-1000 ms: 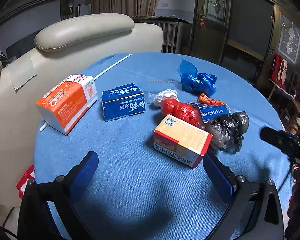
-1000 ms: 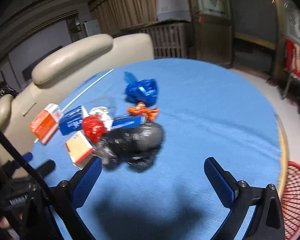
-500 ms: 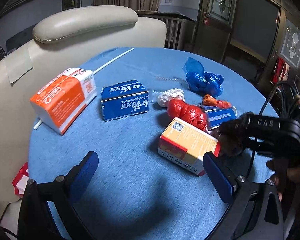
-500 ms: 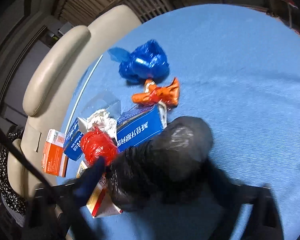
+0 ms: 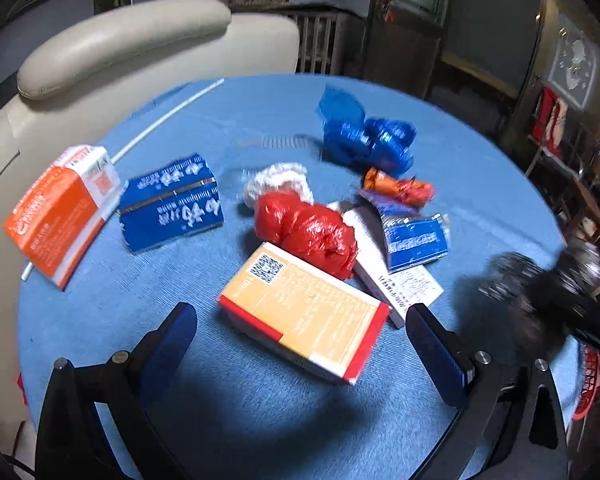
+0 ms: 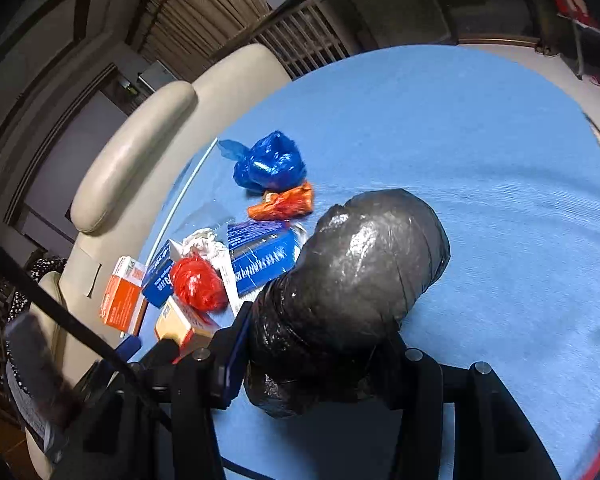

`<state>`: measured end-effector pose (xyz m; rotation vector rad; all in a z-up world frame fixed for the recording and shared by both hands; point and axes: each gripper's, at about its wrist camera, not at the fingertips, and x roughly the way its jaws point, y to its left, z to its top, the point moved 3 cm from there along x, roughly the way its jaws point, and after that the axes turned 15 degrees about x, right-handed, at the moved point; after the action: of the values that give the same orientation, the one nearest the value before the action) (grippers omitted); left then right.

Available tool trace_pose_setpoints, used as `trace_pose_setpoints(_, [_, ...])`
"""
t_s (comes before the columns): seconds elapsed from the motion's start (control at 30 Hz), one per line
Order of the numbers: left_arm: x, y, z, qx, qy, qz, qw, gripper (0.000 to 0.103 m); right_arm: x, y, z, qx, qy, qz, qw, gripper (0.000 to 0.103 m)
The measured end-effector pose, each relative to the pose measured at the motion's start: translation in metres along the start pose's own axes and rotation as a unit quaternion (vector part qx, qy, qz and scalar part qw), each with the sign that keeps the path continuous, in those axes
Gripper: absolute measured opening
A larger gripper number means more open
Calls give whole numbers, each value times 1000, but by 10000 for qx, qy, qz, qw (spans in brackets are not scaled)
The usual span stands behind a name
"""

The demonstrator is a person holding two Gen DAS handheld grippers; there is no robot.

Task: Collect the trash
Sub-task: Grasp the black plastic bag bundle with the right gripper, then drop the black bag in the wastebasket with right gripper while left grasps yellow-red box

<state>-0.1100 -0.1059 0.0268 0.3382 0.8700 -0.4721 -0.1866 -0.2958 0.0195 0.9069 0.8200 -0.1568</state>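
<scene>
Black bag pinched in my right tongs

My right tongs (image 6: 320,360) are closing on the crinkly, glossy black bag (image 6: 356,280), a lumpy bundle, beside the red knotted bag (image 5: 306,232). My left tongs (image 5: 300,344) stand apart, around the stiff flat yellow box (image 5: 304,312) just below it. Right of it, the blue cloth (image 6: 480,140) lies bare to the round edge.

Left gripper (image 5: 300,344) wide apart over blue round table (image 5: 260,420), nothing between fingers. Yellow-red box (image 5: 304,312) just ahead, red bag (image 5: 306,230) touching its far edge. Blue carton (image 5: 172,202), orange carton (image 5: 60,212) at left. Blurred black bag (image 5: 540,292) at right edge.
</scene>
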Motion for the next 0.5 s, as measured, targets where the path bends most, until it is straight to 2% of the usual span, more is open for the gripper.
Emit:
trace_pose_setpoints(0.17, [15, -5, 1, 86, 138, 45, 9999, 103, -14, -14, -9, 68, -25, 47, 10000, 54])
trace_pose_setpoints(0.23, [15, -7, 0, 184, 110, -13, 9998, 93, -16, -19, -11, 69, -22, 60, 10000, 54])
trace_pose_setpoints(0.5, [-10, -7, -11, 354, -66, 71, 9993, 92, -27, -31, -12, 119, -121, 153, 9997, 54])
